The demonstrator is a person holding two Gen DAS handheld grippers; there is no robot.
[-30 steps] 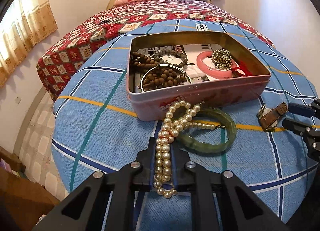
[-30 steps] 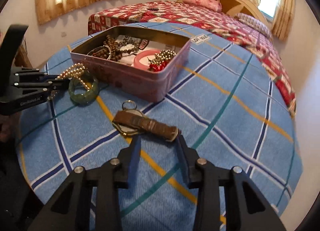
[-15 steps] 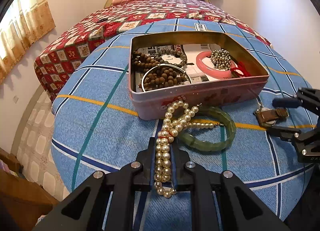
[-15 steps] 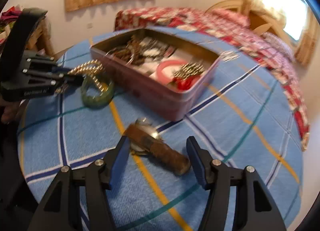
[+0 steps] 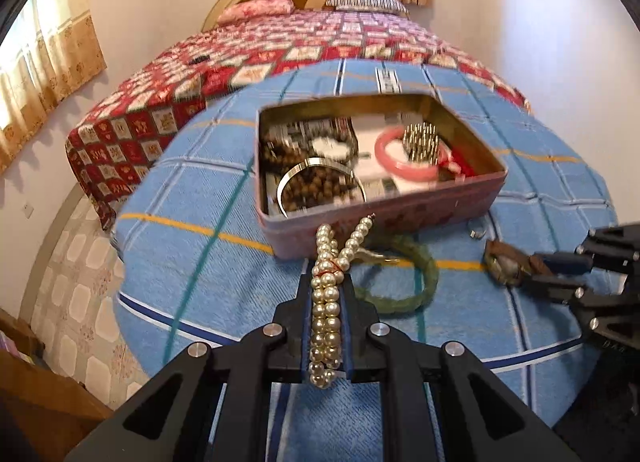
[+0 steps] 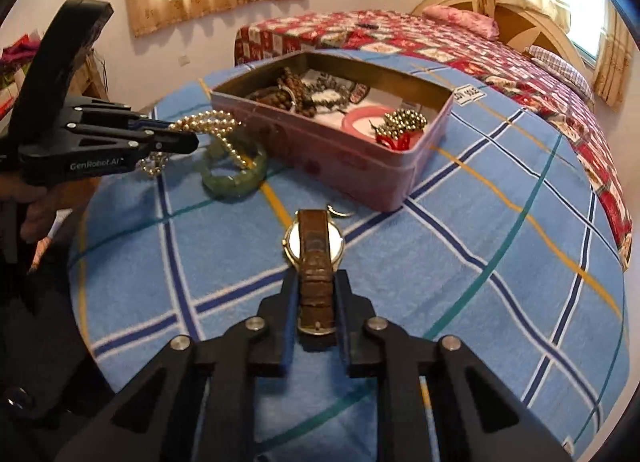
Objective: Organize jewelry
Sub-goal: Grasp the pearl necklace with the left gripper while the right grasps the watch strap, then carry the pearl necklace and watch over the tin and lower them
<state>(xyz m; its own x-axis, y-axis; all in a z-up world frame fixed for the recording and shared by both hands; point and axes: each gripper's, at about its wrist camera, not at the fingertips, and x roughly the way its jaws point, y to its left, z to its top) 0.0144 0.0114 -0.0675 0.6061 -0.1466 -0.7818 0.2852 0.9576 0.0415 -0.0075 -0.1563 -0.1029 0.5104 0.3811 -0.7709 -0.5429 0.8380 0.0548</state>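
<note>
A pearl necklace (image 5: pixel 326 302) runs between the fingers of my left gripper (image 5: pixel 327 282), which is shut on it; its loose end hangs over a green bangle (image 5: pixel 420 282) in front of the pink tin (image 5: pixel 400 222). In the right wrist view the brown-strapped watch (image 6: pixel 314 246) lies lengthwise between the fingers of my right gripper (image 6: pixel 316 278). Those jaws are closing and the pads press the strap. From that side the left gripper (image 6: pixel 188 138) holds the pearl necklace (image 6: pixel 208 122) just above the green bangle (image 6: pixel 236 182), left of the pink tin (image 6: pixel 320 158).
The tin holds brown bead strands (image 5: pixel 320 186), a silver bangle (image 5: pixel 288 178), a pink bangle (image 5: pixel 404 166) and a silver bead cluster (image 5: pixel 420 142). A small metal ring (image 6: pixel 340 212) lies by the watch. The blue checked cloth (image 6: pixel 480 222) covers a round table; a bed (image 6: pixel 440 38) stands behind.
The right gripper swung in line with the watch strap, widened, then closed on it. The left gripper rose a little, drawing the pearls up off the green bangle.
</note>
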